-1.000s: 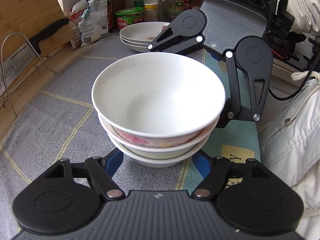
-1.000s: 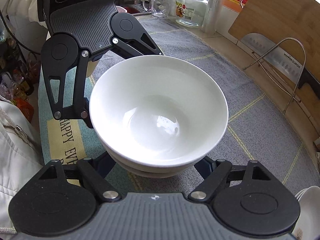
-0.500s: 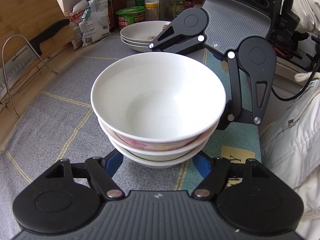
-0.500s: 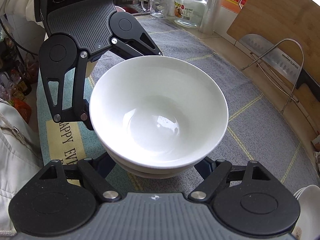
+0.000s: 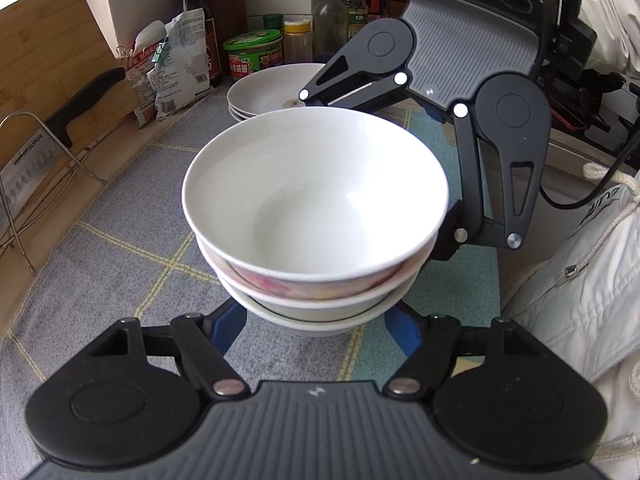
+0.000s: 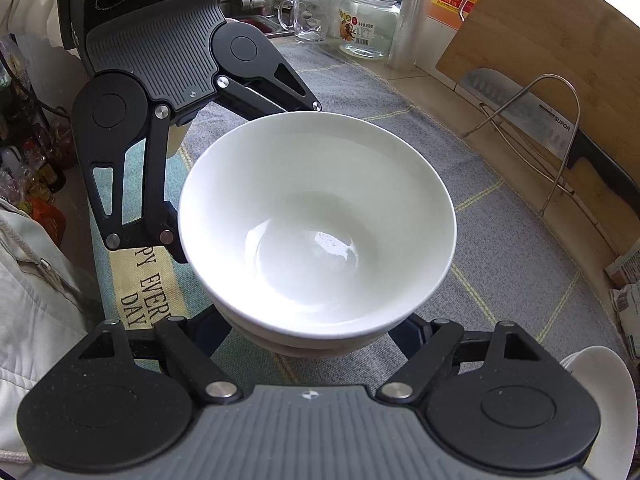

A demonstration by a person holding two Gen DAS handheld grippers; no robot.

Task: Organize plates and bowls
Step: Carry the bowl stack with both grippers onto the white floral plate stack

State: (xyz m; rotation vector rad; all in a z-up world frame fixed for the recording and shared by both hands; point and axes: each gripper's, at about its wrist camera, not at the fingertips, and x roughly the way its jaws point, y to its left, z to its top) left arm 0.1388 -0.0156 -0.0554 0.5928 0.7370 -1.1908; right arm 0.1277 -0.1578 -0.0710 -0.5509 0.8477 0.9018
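Both tongs hug our stack of bowls [image 5: 316, 216] from two sides, so it cannot tip. Our left tongs [image 5: 316, 320] squeeze the bottom of the stack nearest us, and our right tongs [image 6: 316, 332] squeeze it from across. We think the stack sits on the gray mat [image 5: 120, 208] on the bench. Behind the stack wait the plates [image 5: 268, 92], maybe its new neighbors.

Both tongs [image 5: 316, 320] [image 6: 320, 332] angled down (facing each other), jaws clamped.
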